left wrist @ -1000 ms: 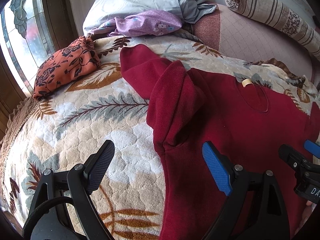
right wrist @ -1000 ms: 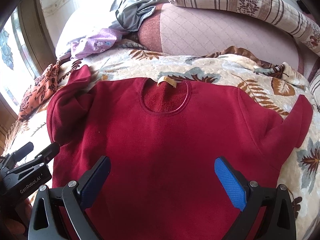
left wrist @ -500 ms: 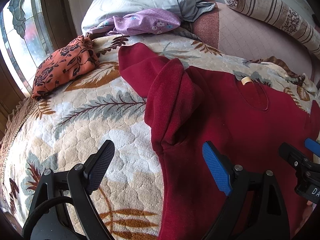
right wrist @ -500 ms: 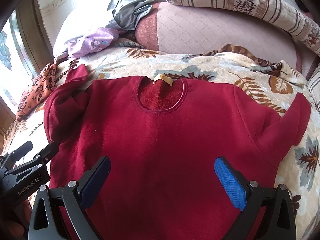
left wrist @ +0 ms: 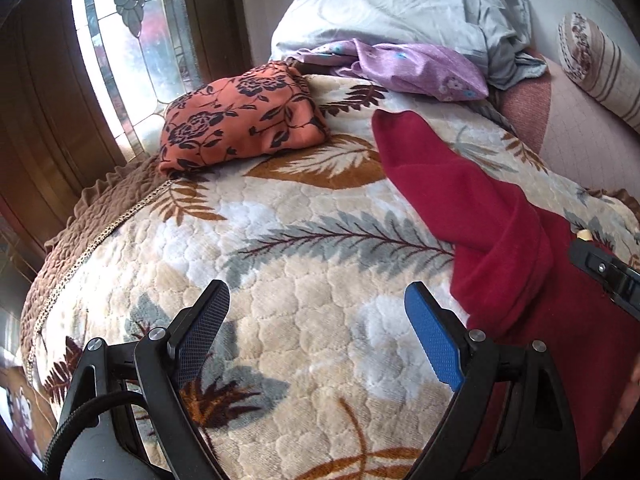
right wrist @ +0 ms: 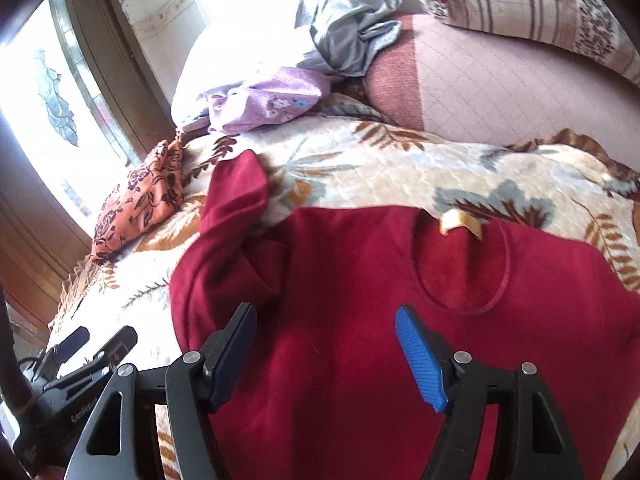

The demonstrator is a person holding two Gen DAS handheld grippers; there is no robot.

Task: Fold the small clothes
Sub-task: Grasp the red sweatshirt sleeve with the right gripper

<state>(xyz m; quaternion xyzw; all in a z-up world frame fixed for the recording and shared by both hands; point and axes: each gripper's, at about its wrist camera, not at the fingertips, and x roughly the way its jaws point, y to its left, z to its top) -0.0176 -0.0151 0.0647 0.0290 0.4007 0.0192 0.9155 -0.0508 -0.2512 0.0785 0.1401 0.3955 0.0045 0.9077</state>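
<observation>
Both spread, empty claws have swung left, the left claw now over bare bedspread and the right claw nearer the red sweater's bunched sleeve, likely the next fold

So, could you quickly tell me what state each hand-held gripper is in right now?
Left hand-held gripper: open, empty, over the blanket.
Right hand-held gripper: open, empty, over the red sweater.

The sweater lies flat on the quilt, a folded cloth to its left, pillows behind
</observation>
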